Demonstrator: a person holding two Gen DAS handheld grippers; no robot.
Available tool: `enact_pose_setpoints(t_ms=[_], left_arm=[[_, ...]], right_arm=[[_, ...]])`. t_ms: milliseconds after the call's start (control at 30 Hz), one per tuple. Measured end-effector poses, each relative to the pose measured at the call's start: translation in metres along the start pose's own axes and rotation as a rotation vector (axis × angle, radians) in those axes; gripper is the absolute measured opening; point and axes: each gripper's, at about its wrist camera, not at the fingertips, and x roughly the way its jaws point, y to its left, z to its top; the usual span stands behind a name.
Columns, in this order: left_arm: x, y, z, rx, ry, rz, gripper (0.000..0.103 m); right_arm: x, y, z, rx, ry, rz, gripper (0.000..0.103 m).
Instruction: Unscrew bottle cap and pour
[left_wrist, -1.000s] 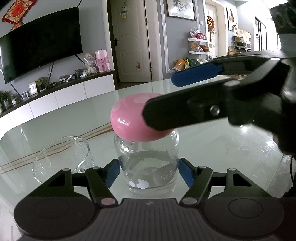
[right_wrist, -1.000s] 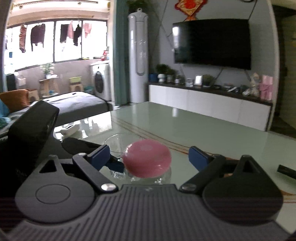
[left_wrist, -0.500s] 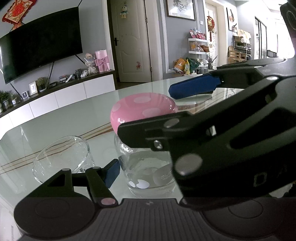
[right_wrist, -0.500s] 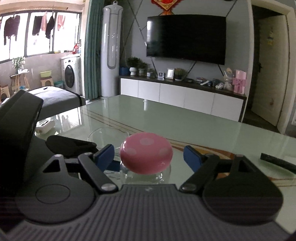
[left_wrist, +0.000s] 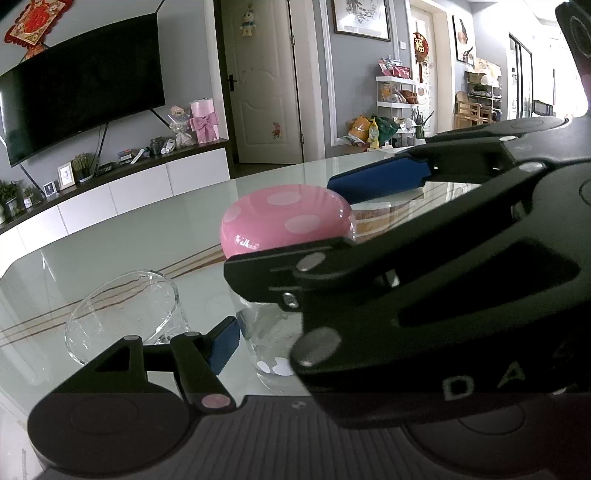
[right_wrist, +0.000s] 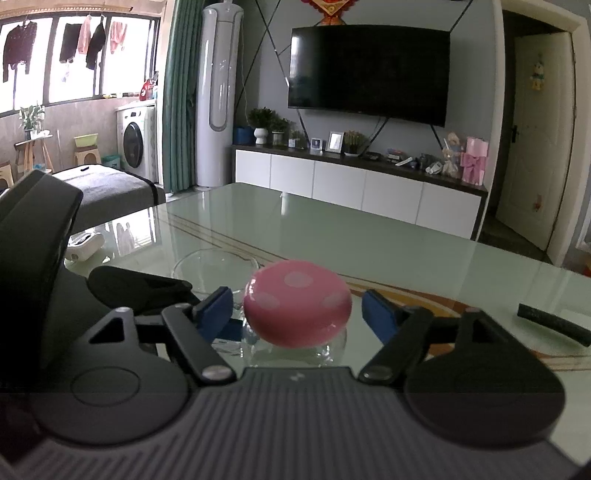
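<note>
The left tool (left_wrist: 251, 332) is gripping 1 bottle (left_wrist: 266, 332); the right tool (right_wrist: 297, 308), jaws closing, is flanking 1 pink cap (right_wrist: 297, 302) without touching; 1 glass (left_wrist: 122, 314) is standing beside.

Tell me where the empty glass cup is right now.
The glass cup stands on the glass table, at lower left in the left wrist view, just left of the clear bottle with the pink cap.
</note>
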Motion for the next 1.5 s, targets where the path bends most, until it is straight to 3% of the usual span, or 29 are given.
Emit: enact_pose_setpoints(t_ms=[167,500,933,1500], left_arm=[[0.000,0.000,0.000,0.001,0.000,0.001,0.073],[0.001,-0.001,-0.001,0.001,-0.001,0.002,0.073],[0.001,-0.001,-0.001,0.001,-0.001,0.002,0.073],[0.002,-0.002,-0.002,0.001,-0.003,0.003,0.073]], right_arm=[[0.000,0.000,0.000,0.003,0.005,-0.001,0.066],[-0.001,0.001,0.000,-0.031,0.006,0.015,0.065],[-0.002,-0.020,0.002,-0.016,-0.003,0.139,0.065],[-0.001,-0.035,0.006,-0.032,-0.017,0.235,0.065]])
